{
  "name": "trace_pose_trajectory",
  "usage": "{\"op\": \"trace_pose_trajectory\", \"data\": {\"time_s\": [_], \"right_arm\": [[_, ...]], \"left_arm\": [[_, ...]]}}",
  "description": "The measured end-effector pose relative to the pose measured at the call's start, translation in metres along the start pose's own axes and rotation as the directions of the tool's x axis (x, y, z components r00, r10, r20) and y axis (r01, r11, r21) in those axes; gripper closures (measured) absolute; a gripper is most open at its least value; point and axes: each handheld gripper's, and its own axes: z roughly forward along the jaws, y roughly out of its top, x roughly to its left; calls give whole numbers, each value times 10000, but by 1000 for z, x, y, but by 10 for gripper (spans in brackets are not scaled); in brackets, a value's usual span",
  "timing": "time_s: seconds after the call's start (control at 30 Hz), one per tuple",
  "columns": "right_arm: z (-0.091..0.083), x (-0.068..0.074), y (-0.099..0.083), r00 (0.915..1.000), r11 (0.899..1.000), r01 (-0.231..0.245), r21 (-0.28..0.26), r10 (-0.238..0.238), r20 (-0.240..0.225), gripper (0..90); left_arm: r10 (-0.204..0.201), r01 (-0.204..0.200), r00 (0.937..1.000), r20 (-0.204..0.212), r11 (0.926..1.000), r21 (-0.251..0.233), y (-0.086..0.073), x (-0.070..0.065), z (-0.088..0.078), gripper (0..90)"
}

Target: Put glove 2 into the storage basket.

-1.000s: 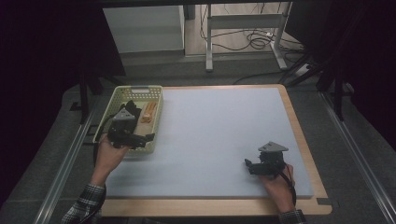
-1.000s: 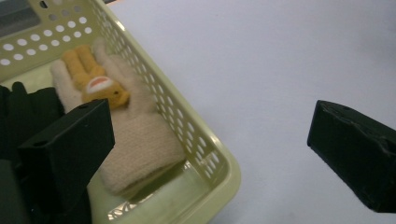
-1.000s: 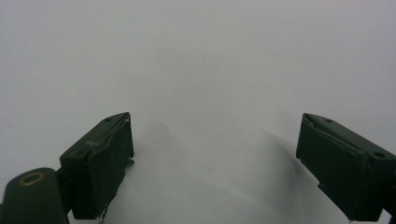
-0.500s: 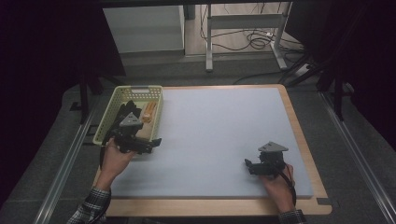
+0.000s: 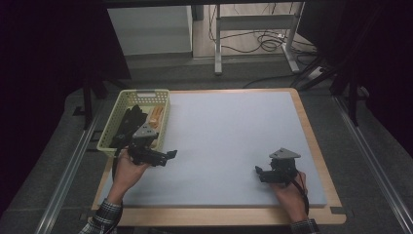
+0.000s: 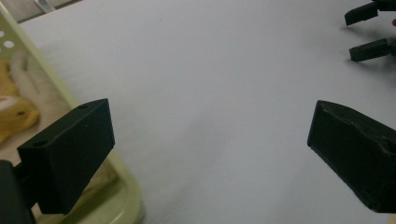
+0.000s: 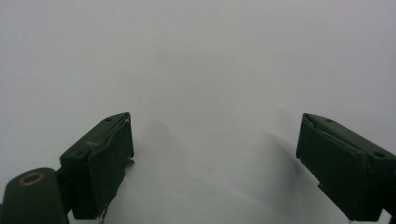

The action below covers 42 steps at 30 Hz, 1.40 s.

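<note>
My left gripper [image 5: 171,155] is held in a hand just off the front right corner of a pale green basket [image 5: 144,91], low over the grey mat [image 5: 229,126]. Its jaws point right; in the left gripper view the left gripper [image 6: 215,140] is open and holds nothing. The basket rim [image 6: 127,189] lies by its left jaw, with an orange and white object [image 6: 16,116] inside. My right gripper [image 5: 258,173] rests at the mat's front right, jaws pointing left. In its own view the right gripper [image 7: 215,149] is open over bare mat.
The basket holds black parts [image 5: 127,124] and an orange object [image 5: 155,116]. A wooden border [image 5: 219,217] frames the mat. Metal rails [image 5: 68,170] run along both sides of the table. Table legs and cables [image 5: 263,41] stand on the floor beyond.
My left gripper has come out from over the basket, moving right and toward the person, onto the mat. The right gripper has stayed put.
</note>
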Motion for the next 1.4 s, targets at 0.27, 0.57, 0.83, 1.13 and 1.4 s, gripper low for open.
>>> {"op": "trace_pose_trajectory", "data": {"time_s": [0.27, 0.57, 0.83, 1.13, 1.4], "right_arm": [[0, 0, 0, 10000, 10000, 7, -3, -7, 6, 108], [0, 0, 0, 10000, 10000, 37, -9, -37, 24, 108], [0, 0, 0, 10000, 10000, 42, -8, -42, 25, 108], [0, 0, 0, 10000, 10000, 21, -11, -21, 12, 108], [0, 0, 0, 10000, 10000, 13, -10, -13, 10, 108]], "left_arm": [[198, -194, 9989, 415, 9998, -96, -1, -18, 11, 12], [386, -379, 9970, 669, 9992, -112, -9, -35, 24, 12], [500, -505, 9965, 664, 9987, 58, -24, -43, 41, 12], [562, -584, 9962, 670, 9978, 314, -40, -48, 58, 7], [744, -790, 9952, 641, 9942, 725, -51, -52, 71, 6]]}}
